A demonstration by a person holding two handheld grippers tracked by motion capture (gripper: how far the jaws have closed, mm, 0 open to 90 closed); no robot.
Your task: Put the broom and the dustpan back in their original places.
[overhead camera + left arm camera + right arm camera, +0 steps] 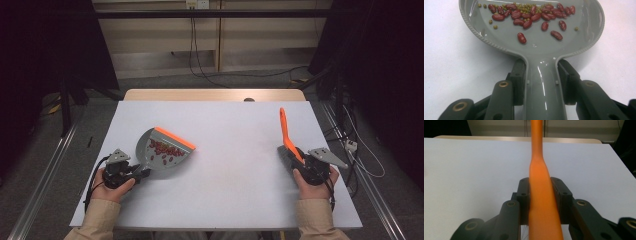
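Observation:
A grey dustpan (165, 152) with an orange lip lies on the white table (225, 130), left of centre. It holds several red kidney beans (529, 17) and small green beans (524, 8). My left gripper (142, 174) is shut on the dustpan's handle (544, 85), both pads pressed on its sides. At the right, my right gripper (295, 159) is shut on an orange-handled brush (285, 131). The brush handle (541, 195) sticks up and away between the jaws, and its grey head sits by the hand.
The table's far wooden edge (215, 94) borders a floor with cables (200, 70). Dark stands rise at both sides. Metal rails (45, 170) run along the floor left and right of the table.

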